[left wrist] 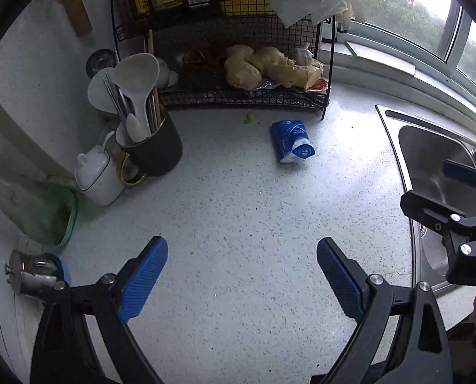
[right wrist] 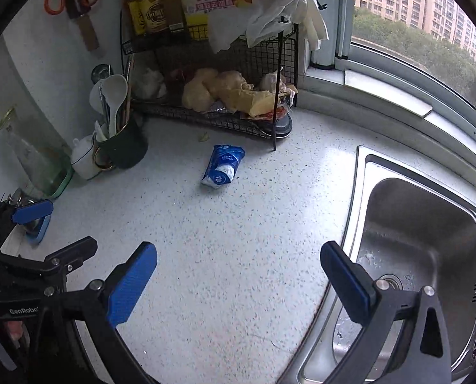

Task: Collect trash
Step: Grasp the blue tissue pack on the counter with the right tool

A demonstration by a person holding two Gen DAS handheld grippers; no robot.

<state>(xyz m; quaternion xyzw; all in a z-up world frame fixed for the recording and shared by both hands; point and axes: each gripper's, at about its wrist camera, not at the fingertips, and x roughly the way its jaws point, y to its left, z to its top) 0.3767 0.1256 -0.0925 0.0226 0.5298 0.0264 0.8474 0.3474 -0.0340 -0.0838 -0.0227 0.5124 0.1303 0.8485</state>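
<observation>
Left to right on the speckled worktop (left wrist: 238,208): a dark utensil cup (left wrist: 156,147), then a crumpled blue-and-white wrapper (left wrist: 292,142) lying near the front of the wire rack (left wrist: 238,96), then the steel sink (right wrist: 429,240). Only the right wrist view shows the sink's drain and the rack's black foot. The left claw (left wrist: 242,275) and the right claw (right wrist: 238,280) both gape wide, holding nothing.

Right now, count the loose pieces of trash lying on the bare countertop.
2: a blue tissue packet mid-counter in front of the wire rack, and a small yellowish scrap nearer the rack. More may hide beneath it.
</observation>
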